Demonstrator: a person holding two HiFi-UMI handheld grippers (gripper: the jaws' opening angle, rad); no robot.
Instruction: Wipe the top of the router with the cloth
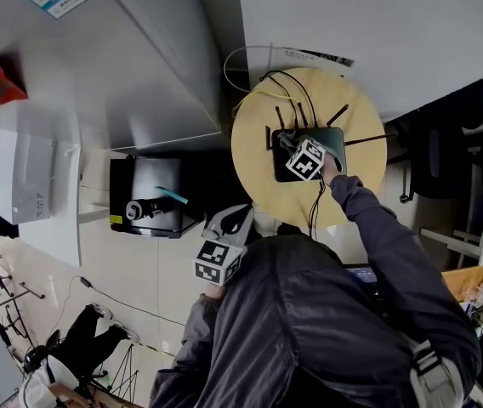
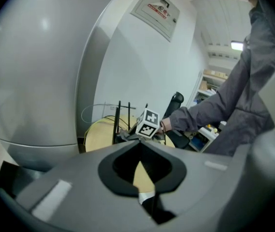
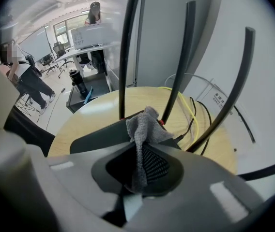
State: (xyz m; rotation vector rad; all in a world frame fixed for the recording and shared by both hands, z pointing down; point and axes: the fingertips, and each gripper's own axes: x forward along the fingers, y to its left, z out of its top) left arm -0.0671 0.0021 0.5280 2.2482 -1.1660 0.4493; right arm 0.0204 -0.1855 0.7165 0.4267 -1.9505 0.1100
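Note:
The black router [image 1: 326, 138] lies on a round wooden table [image 1: 254, 155], with several thin antennas [image 3: 126, 57] standing up at its far side. My right gripper [image 1: 296, 149] is down over the router's top, shut on a grey cloth [image 3: 144, 125]. The cloth bunches out past the jaw tips and rests on the router's dark top [image 3: 99, 135]. My left gripper [image 1: 231, 221] hangs close to the person's body, off the table's near left edge. Its jaws are shut with nothing between them [image 2: 140, 142], and they look toward the table [image 2: 99, 134].
Yellow and black cables [image 3: 191, 108] run from the router's back across the table toward the white wall. A black case [image 1: 146, 197] sits on the floor left of the table, beyond it a white machine [image 1: 22, 170]. A dark chair [image 1: 433, 155] stands at the right.

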